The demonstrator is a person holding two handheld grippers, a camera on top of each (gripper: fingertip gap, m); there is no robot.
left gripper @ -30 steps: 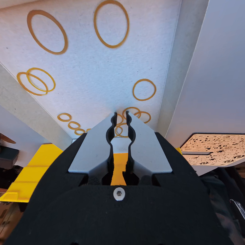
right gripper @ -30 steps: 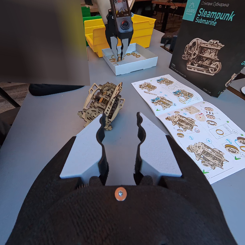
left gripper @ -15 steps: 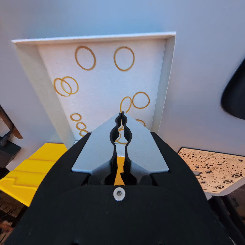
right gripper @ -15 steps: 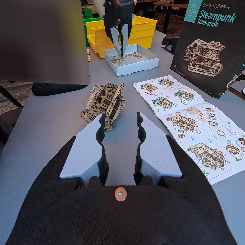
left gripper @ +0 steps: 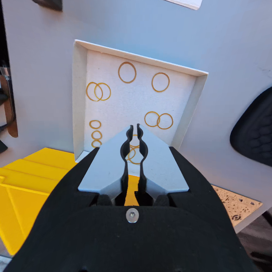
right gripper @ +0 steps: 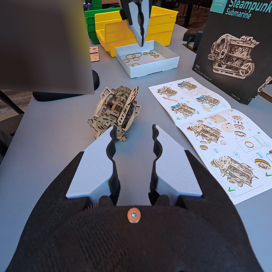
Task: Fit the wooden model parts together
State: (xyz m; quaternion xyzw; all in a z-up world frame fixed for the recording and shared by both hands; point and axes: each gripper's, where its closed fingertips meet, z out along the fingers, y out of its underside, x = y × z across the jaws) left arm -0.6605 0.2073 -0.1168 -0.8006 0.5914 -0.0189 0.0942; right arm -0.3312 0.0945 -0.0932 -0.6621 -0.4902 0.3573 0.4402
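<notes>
Lower centre of the left wrist view: left gripper [left gripper: 134,126], jaws almost together with only a thin slit at the tips and nothing pinched between them. Hangs above the near end of a shallow white tray [left gripper: 78,103] on the grey table [left gripper: 147,26], clear of its floor. Inside the tray, scattered tan rubber bands [left gripper: 127,72]: larger loops toward the top of the frame, two overlapping pairs at mid height, three small ones down the left wall, a few more glimpsed through the slit. At lower left, a yellow bin [left gripper: 29,184]; at lower right, a laser-cut wooden sheet [left gripper: 235,206]. In the right wrist view, same claw at top centre [right gripper: 141,44], pointing down over the far edge of the tray [right gripper: 147,70], with the yellow bin [right gripper: 117,33] and a green bin [right gripper: 91,22] behind. Lower centre: right gripper [right gripper: 133,127], jaws wide apart and empty, low over bare table. Just past its left fingertip, at frame centre, the part-built wooden model [right gripper: 116,111], resting tilted on the table, untouched by either claw. To the right, an open instruction booklet [right gripper: 213,132] lying flat; at upper right, the dark kit box [right gripper: 235,51] standing upright.
</notes>
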